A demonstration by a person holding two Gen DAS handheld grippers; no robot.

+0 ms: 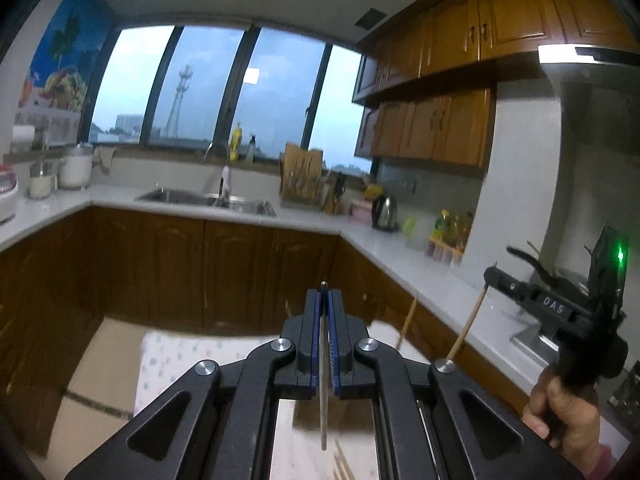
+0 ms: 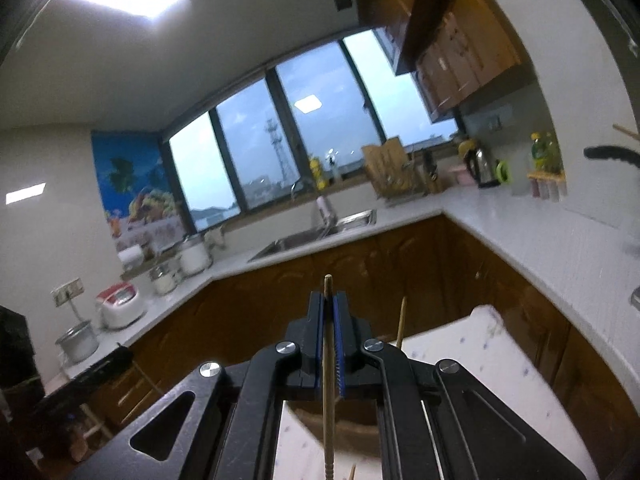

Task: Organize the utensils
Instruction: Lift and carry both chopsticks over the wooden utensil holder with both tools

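My left gripper (image 1: pixel 325 292) is shut on a thin metal utensil (image 1: pixel 323 392). The utensil runs back between the pads, and its small tip pokes out in front. My right gripper (image 2: pixel 329 296) is shut on a wooden chopstick (image 2: pixel 329 400), which lies lengthwise between the blue pads. In the left wrist view the right gripper (image 1: pixel 491 276) hangs at the right in a person's hand (image 1: pixel 560 408), with the wooden chopstick (image 1: pixel 470 322) slanting down from it. A second wooden stick (image 2: pixel 401 320) rises just right of the right fingers; what holds it is hidden.
Below both grippers lies a floral cloth (image 2: pixel 484 352) on a table, with more wooden sticks (image 1: pixel 344 464) on it. Beyond are brown cabinets, a white L-shaped counter (image 1: pixel 384 248), a sink (image 1: pixel 208 198), a rack of utensils (image 1: pixel 304 180), a kettle (image 1: pixel 385 212) and a rice cooker (image 2: pixel 120 304).
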